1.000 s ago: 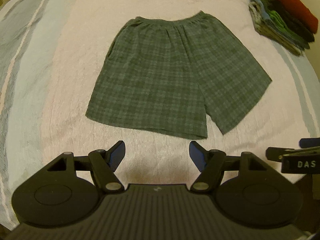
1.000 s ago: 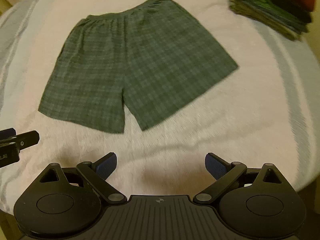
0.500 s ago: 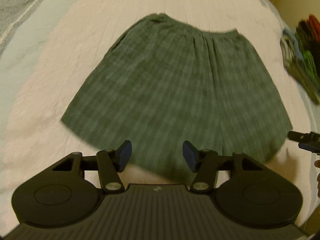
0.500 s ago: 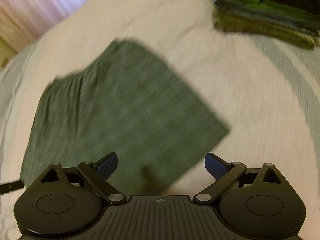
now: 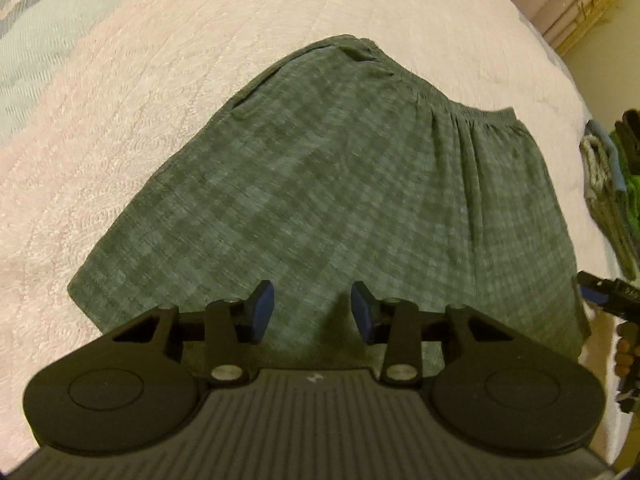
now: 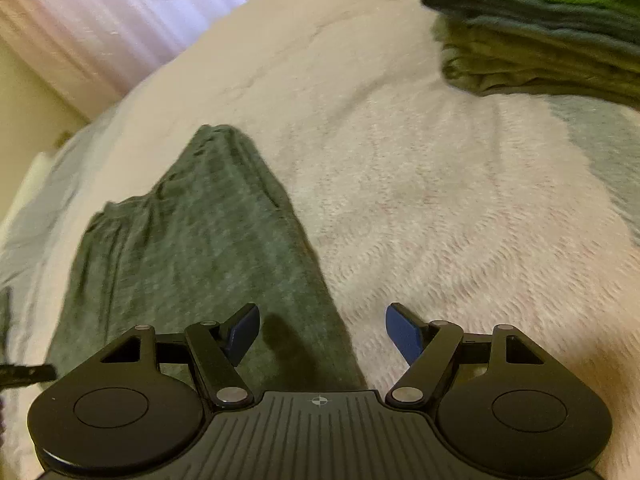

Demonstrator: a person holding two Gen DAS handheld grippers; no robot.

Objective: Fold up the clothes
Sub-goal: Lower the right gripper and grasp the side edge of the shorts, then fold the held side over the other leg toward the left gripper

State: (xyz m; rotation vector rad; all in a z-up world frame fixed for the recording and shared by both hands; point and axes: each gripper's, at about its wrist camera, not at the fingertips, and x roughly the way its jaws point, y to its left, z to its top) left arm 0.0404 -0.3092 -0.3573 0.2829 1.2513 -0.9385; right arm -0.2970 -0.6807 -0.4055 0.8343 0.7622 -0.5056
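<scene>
Green plaid shorts (image 5: 340, 184) lie flat on a pale quilted bedspread (image 5: 140, 92), waistband far, leg hems near. My left gripper (image 5: 312, 308) hovers open just over the near hem of the shorts, nothing between its blue pads. In the right wrist view the shorts (image 6: 192, 248) run away to the left, and my right gripper (image 6: 322, 330) stands open straddling their right edge near the hem, left pad over cloth, right pad over the bedspread (image 6: 440, 220). The right gripper's tip (image 5: 600, 292) and a hand show at the left view's right edge.
A stack of folded clothes (image 6: 540, 28), green and grey-blue, sits on the bed at the far right, also seen as a stack (image 5: 612, 184) at the right edge of the left view. Curtains (image 6: 120, 12) hang beyond the bed's far side.
Both grippers have dropped low and moved forward onto the near hem of the shorts. The left jaws have narrowed a little. The right gripper has swung toward the shorts' right edge.
</scene>
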